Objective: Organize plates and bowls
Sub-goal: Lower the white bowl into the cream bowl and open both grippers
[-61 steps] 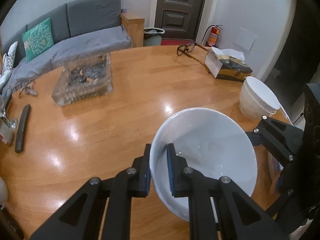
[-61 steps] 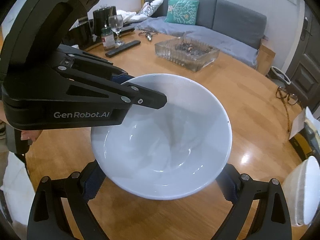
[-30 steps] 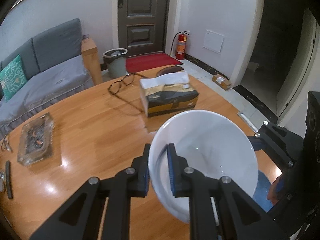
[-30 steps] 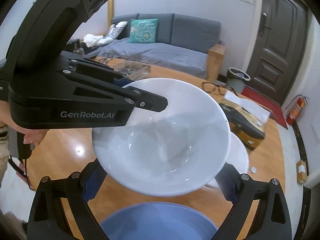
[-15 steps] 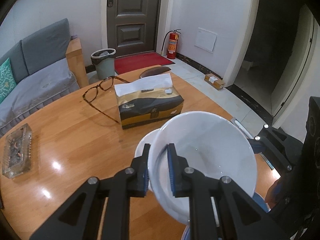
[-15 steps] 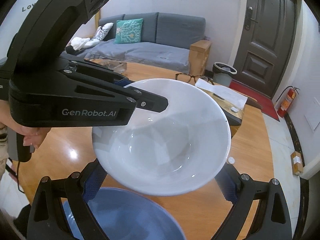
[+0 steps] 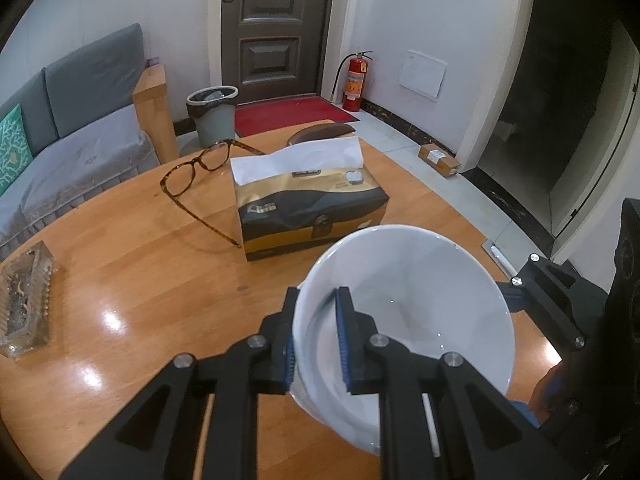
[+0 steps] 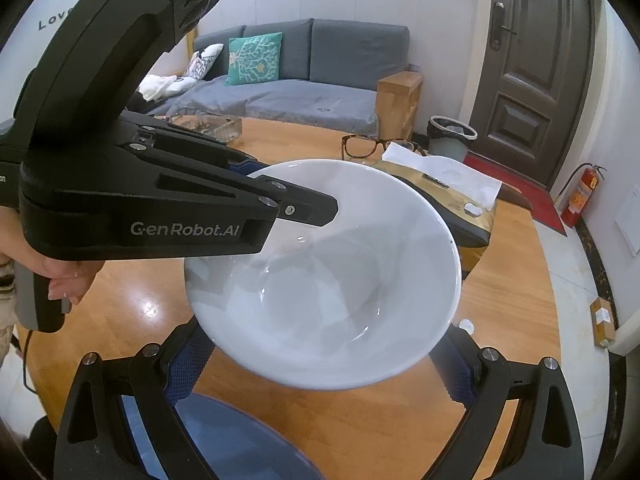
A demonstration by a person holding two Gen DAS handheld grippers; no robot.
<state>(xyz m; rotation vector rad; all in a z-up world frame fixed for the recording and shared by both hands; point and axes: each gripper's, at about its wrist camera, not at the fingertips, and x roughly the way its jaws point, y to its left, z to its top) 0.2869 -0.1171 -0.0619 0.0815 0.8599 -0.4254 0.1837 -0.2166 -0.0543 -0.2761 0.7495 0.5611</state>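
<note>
A large white bowl [image 7: 416, 308] is held above the round wooden table [image 7: 132, 256]. My left gripper [image 7: 316, 340] is shut on its near rim, one finger inside and one outside. In the right wrist view the same bowl [image 8: 320, 280] fills the middle, with the left gripper's finger on its far-left rim. My right gripper [image 8: 320, 364] is open wide, its fingers spread either side of the bowl's underside. A blue plate [image 8: 224, 440] lies on the table below the right gripper. The white bowls seen earlier are hidden under the held bowl.
A gold and black tissue box [image 7: 308, 208] stands just beyond the bowl, with brown glasses [image 7: 196, 176] to its left. A glass ashtray [image 7: 24, 300] sits at the table's left edge. Sofa, bin, door and fire extinguisher lie beyond the table.
Both grippers have carried the white bowl from the table's middle to the right side near the tissue box. The stacked white bowls there have passed out of sight beneath it.
</note>
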